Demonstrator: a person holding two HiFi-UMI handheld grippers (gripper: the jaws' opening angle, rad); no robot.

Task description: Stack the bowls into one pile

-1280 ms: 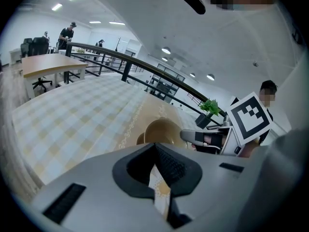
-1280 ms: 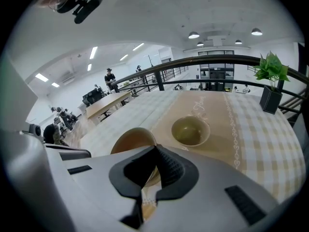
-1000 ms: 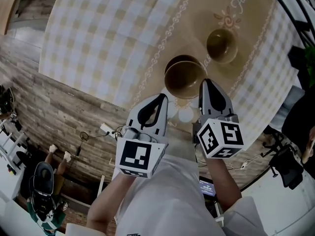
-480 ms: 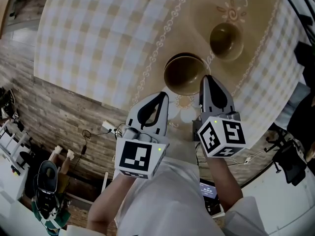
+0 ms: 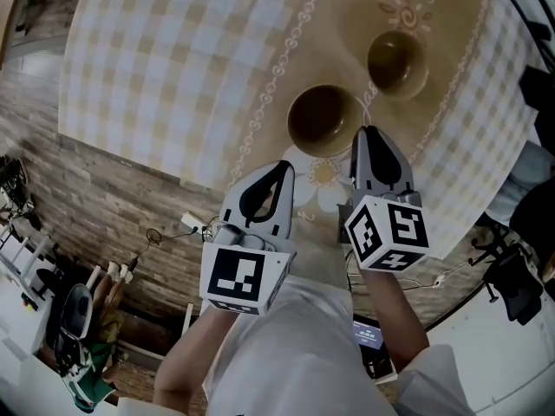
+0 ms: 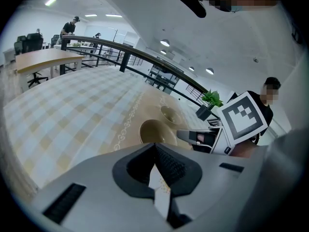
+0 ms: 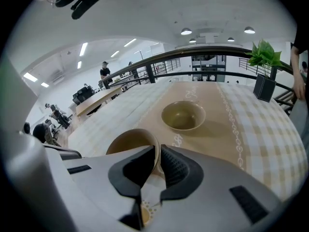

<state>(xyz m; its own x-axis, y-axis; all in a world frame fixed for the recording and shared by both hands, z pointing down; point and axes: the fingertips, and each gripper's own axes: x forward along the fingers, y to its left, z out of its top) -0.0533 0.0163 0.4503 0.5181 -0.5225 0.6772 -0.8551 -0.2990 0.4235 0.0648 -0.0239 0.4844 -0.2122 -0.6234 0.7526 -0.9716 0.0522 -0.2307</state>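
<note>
Our right tongs (image 7: 157,151) pinch the rim of the near bowl (image 7: 126,141), with the bowl's wall between the two jaws. Our left tongs (image 6: 154,146) are closed with nothing in them. They hang just beside the right ones, near the edge of the table (image 5: 156,68). The near bowl is over the tan part of the checked cloth (image 5: 199,24). We cannot tell if it touches the cloth. The far bowl (image 7: 183,116) sits apart from it on the tan part, and it is empty.
</note>
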